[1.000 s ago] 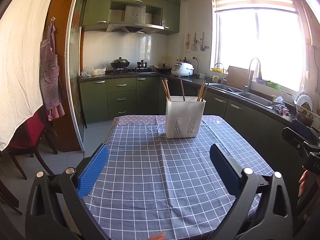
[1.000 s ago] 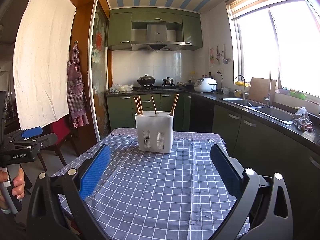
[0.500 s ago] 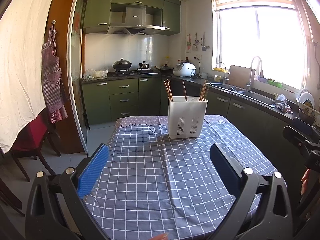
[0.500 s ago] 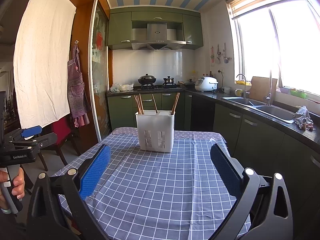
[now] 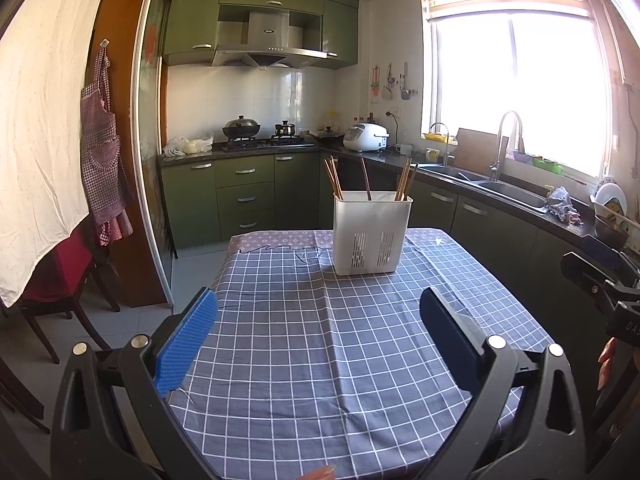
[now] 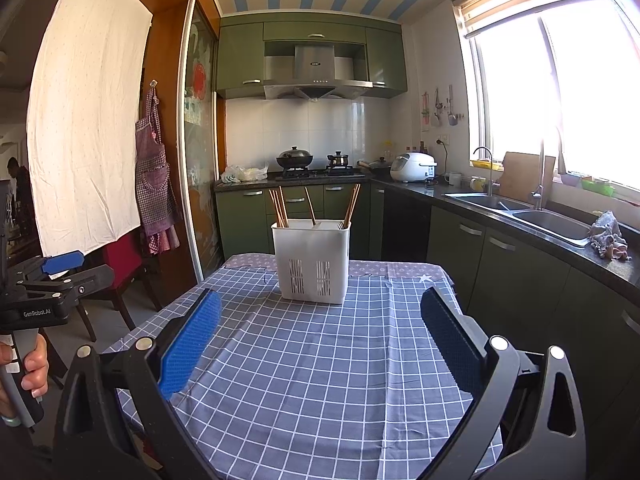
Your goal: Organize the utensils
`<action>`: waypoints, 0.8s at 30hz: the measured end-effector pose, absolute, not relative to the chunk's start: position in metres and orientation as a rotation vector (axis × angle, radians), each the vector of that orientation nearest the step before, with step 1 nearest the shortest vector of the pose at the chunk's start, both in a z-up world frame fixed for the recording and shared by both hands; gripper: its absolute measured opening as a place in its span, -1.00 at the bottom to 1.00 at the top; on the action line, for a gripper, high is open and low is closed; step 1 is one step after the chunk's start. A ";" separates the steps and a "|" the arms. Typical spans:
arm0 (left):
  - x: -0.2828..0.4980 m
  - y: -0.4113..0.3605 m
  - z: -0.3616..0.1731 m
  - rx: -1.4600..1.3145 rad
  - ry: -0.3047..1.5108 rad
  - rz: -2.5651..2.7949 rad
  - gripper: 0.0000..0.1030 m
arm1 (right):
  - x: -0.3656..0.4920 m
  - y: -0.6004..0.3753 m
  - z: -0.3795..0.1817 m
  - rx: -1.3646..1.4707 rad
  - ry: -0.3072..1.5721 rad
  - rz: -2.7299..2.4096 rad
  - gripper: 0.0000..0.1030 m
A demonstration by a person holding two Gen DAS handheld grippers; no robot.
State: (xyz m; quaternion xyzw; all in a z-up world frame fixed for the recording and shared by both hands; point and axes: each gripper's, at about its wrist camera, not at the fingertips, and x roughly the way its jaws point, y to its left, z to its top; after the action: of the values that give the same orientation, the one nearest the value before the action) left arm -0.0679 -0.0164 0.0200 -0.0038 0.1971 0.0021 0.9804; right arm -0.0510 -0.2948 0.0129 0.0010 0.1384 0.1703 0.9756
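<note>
Left gripper (image 5: pixel 318 320) spread wide, empty, over checked tablecloth (image 5: pixel 320 360). Right gripper (image 6: pixel 320 322) likewise agape, nothing held. White utensil caddy (image 5: pixel 373 233) stands ahead of both on the table's far end, well apart from fingertips; wooden chopsticks (image 5: pixel 333 178) upright inside, across its compartments.

holder (image 6: pixel 311 262): white matt plastic | chopsticks (image 6: pixel 277 209): wood | tablecloth (image 6: pixel 320 360): checked cloth, creased | cabinets (image 5: pixel 244 196): glossy green

white slotted utensil holder (image 5: pixel 373 234) upright at table's far end; wooden chopsticks (image 5: pixel 333 178) standing inside, leaning.
</note>
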 end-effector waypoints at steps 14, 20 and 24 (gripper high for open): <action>-0.068 -0.018 0.020 0.001 0.394 0.000 0.87 | -0.049 -0.292 0.009 -0.001 0.284 0.345 0.91; -0.068 -0.021 0.020 0.008 0.394 -0.003 0.87 | -0.049 -0.292 0.008 0.000 0.283 0.345 0.91; -0.067 -0.022 0.020 0.014 0.397 0.001 0.87 | -0.049 -0.292 0.008 0.000 0.284 0.346 0.91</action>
State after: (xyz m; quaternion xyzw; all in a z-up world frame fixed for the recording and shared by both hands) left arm -0.0668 -0.0219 0.0201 0.0070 0.1971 0.0004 0.9804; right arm -0.0490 -0.2923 0.0085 0.0001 0.1407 0.1714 0.9751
